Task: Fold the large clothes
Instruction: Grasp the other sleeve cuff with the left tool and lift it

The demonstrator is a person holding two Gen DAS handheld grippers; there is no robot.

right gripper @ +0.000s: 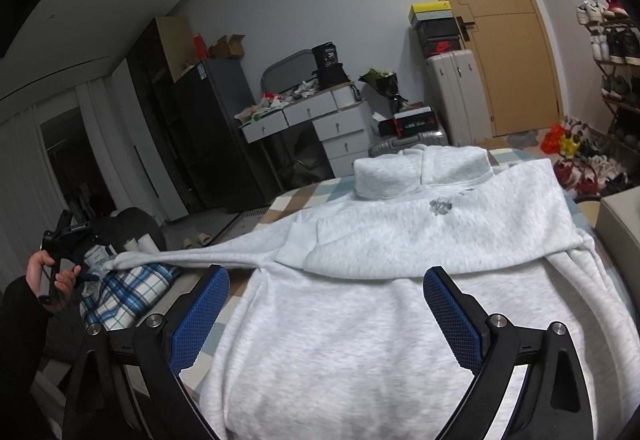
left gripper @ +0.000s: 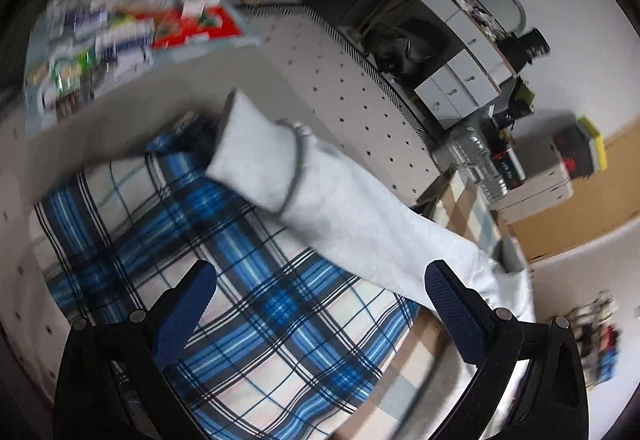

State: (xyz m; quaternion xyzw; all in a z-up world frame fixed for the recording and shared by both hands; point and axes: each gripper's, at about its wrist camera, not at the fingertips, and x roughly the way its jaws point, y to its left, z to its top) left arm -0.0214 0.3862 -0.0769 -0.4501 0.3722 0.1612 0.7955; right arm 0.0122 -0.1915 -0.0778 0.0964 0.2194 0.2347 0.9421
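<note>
The thick, soft hoodie (right gripper: 360, 300) looks floppy; its sleeve (left gripper: 360, 215) cuff suits gripping. Both the left gripper (left gripper: 320, 304) and the right gripper (right gripper: 326, 304) gape empty.

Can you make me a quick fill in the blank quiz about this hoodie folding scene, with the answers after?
1. The light grey hoodie has one sleeve stretched out over a blue ____ garment.
2. The right gripper has its jaws ____.
3. The left gripper holds ____ between its fingers.
4. The hoodie's hood points toward the ____ door.

Answers: plaid; open; nothing; wooden
</note>
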